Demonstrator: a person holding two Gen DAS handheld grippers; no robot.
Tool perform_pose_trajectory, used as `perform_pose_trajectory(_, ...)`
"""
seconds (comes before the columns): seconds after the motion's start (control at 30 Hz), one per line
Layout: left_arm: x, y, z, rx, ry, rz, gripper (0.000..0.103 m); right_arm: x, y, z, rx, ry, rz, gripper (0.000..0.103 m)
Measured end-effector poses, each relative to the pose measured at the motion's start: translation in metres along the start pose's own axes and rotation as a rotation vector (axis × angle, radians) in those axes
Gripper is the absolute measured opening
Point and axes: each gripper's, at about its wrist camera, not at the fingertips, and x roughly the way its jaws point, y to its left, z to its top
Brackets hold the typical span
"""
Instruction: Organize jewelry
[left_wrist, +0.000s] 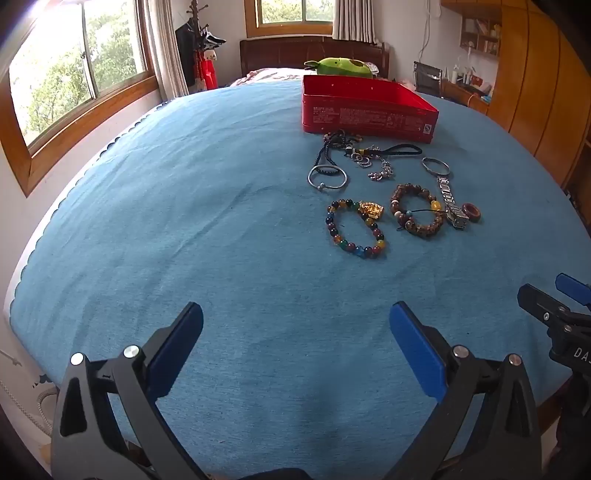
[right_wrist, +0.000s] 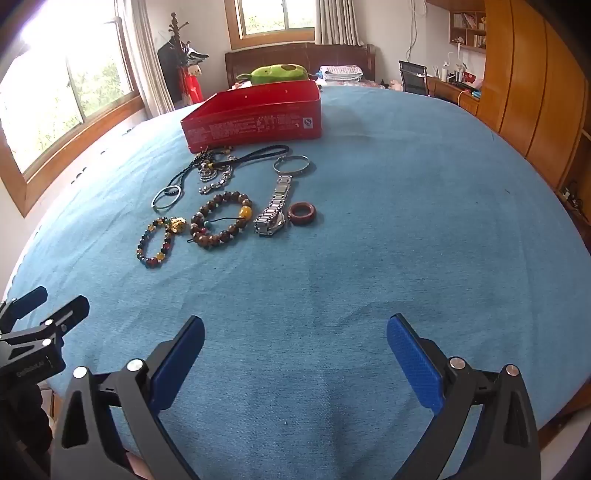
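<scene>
While both tools hover over the near edge of the blue cloth (left_wrist: 184, 221), neither has anything in it: the left gripper (left_wrist: 295, 325) stands spread wide with only cloth between its blue pads, and the right gripper (right_wrist: 295, 338) is spread just as wide and just as bare. Each tilts down toward the cloth, well short of the jewelry.

By my reading, the sorting has not begun; this is the approach before a first pick. From the left gripper, the jewelry sits at about one o'clock; from the right gripper, at about eleven. Nearest lie the coloured bead bracelet (left_wrist: 355, 229) and the brown bead bracelet (left_wrist: 416, 211), just beside each other. At three o'clock of the brown one lies the metal watch (right_wrist: 274, 208), with the red ring (right_wrist: 302, 213) just beside its case. The watch's long axis runs toward the red box (right_wrist: 255, 118), case end nearest the grippers. Beyond lie two silver bangles and a tangle of cords and chains (left_wrist: 354, 151), which reaches the box's front wall.

The next move probably calls for reaching forward, lowering over one near piece, closing on it, then carrying it to the open box.
</scene>
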Motion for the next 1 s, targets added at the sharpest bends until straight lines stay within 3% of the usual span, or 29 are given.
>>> perform_pose_trajectory(1.0,-0.0003,-0.0003,-0.0001,0.004,-0.005,0.005,0.100,-0.0005,0.0009,0.0010,0.000,0.003,0.009,0.099)
